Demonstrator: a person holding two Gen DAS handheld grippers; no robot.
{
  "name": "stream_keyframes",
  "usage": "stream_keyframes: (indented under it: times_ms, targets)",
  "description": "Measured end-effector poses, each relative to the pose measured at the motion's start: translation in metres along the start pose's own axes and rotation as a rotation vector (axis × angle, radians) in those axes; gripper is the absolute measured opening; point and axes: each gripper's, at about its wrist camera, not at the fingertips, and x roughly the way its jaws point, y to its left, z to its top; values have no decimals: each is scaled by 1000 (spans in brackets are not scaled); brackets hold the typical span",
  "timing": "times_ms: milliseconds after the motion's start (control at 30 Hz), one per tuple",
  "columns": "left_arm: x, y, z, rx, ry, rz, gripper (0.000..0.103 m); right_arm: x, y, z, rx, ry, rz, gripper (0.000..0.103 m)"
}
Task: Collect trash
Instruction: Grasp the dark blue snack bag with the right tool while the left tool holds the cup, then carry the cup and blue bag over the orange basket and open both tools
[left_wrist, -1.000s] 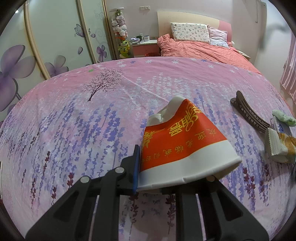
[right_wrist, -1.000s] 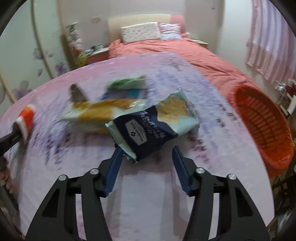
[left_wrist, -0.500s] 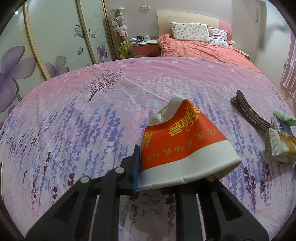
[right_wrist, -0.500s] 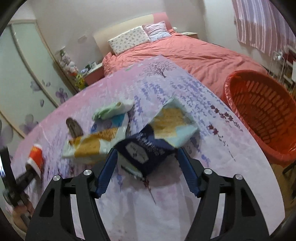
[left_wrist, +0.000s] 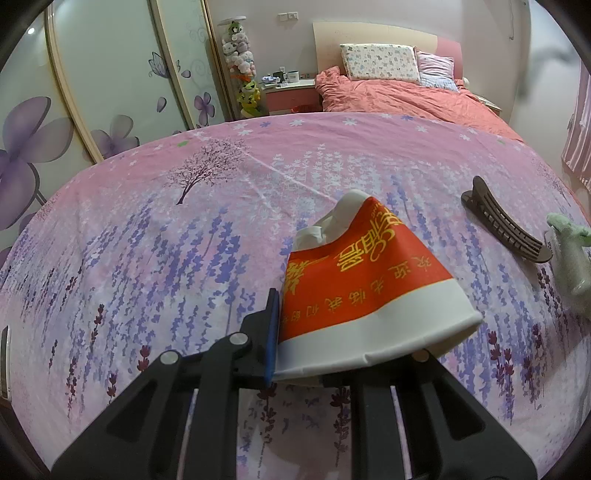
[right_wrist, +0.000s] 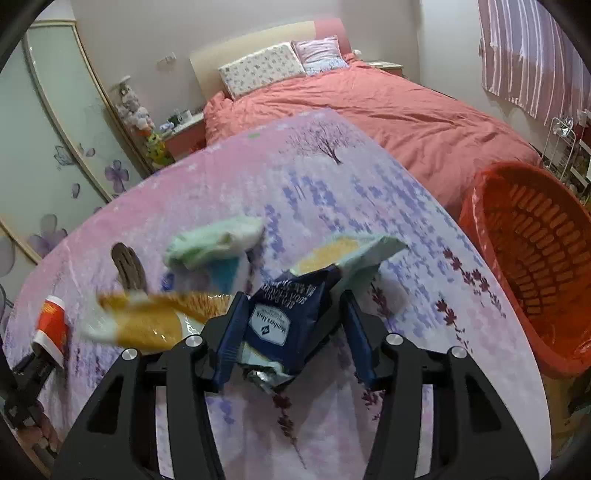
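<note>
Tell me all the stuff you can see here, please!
Paper cup: one, red and white, crushed, held in the left gripper.
Snack bag: one, dark blue, between the right gripper's fingers.
Wrapper: one, yellow and white, on the table left of the blue bag.
Cloth: one, pale green, on the table beyond the bags.
Hair clip: one, brown, on the table.
Basket: one, orange, right of the table.
Tablecloth: one, pink with purple flowers.
Bed: one, coral cover, two pillows.
Left gripper: black, shut on the cup.
Right gripper: black, jaws closing around the blue bag.
</note>
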Motion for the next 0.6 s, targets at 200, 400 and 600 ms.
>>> stream_keyframes:
  times_ms: [200,400,600]
  targets:
    - [0,-2,0,8,0,10,18,-2,-9,-8,-40,1,9,20]
    - [0,-2,0,7,0,9,18,-13,-5,-7,-179,-69,-107,19]
    - [1,-2,0,13,0,16,18,-6,-7,-3,-178,-46,-124,20]
